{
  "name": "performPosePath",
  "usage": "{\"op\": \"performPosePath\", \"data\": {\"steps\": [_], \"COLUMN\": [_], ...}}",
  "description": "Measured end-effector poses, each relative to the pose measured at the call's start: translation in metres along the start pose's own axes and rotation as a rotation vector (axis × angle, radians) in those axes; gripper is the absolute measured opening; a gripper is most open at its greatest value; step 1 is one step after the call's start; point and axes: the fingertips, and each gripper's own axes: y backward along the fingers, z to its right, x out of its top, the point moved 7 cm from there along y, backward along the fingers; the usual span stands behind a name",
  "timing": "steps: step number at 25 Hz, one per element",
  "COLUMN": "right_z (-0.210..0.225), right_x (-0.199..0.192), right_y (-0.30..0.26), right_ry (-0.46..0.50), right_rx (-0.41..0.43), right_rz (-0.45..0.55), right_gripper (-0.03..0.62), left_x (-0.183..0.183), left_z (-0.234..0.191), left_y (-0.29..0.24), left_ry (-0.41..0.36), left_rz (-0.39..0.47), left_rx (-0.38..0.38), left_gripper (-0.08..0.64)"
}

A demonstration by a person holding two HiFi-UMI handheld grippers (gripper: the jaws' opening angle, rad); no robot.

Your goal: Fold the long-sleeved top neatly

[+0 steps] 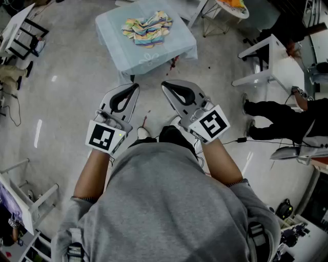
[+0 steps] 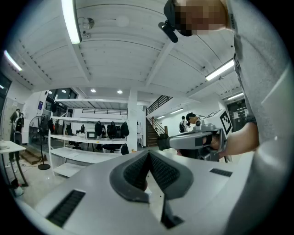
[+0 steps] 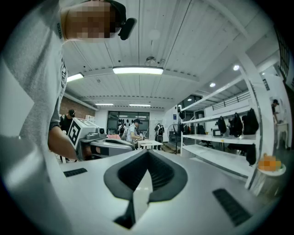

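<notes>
The long-sleeved top (image 1: 147, 28), striped in several pastel colours, lies crumpled in a heap on a small table with a light blue cloth (image 1: 113, 36) in the head view. Both grippers are held level in front of my chest, over the floor and short of the table's near edge. My left gripper (image 1: 135, 86) is shut with nothing in it, its ribbed pads meeting at the tip (image 2: 148, 153). To its right, my right gripper (image 1: 164, 83) is also shut and empty (image 3: 148, 153). Each gripper view shows the other gripper alongside, but not the top.
White tables and chairs (image 1: 264, 64) stand at the right, where a person in dark trousers (image 1: 274, 120) sits. A white rack (image 1: 20, 31) is at the left, a round table (image 1: 233, 7) at the back. Shelves with dark bags (image 2: 110, 131) line the room.
</notes>
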Motion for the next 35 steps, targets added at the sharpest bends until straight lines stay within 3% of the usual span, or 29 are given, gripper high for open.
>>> {"op": "performPosePath", "data": {"steps": [11,19,23,28,30,35], "right_z": [-0.016,-0.019,-0.023,-0.022,-0.021,-0.012], "right_x": [-0.008,-0.005,-0.006,-0.012,-0.015,-0.022], "right_y": [0.021,0.029,0.032,0.032,0.032,0.027], "right_ry": [-0.019,-0.016,-0.028,-0.032,-0.029,-0.030], "right_rx": [-0.044,-0.066,-0.051,-0.058,-0.064,-0.086], "right_rz": [-0.022,-0.014,0.000,-0.004,-0.019,-0.049], "right_gripper": [0.008,0.008,0.008,0.012,0.037,0.227], "left_x": [0.002,0.003,-0.002,-0.008,-0.009,-0.010], "left_z": [0.014,0.024,0.029,0.029,0.027,0.012], "left_y": [0.012,0.015,0.021,0.025,0.025,0.025], "left_ry": [0.008,0.006,-0.014,-0.012,-0.007,-0.009], "left_rz": [0.080,0.054,-0.002,0.017,0.029,0.030], "left_rx": [0.027,0.004,0.017,0.023,0.021,0.047], "left_gripper": [0.015,0.015,0.017,0.051,0.099,0.234]}}
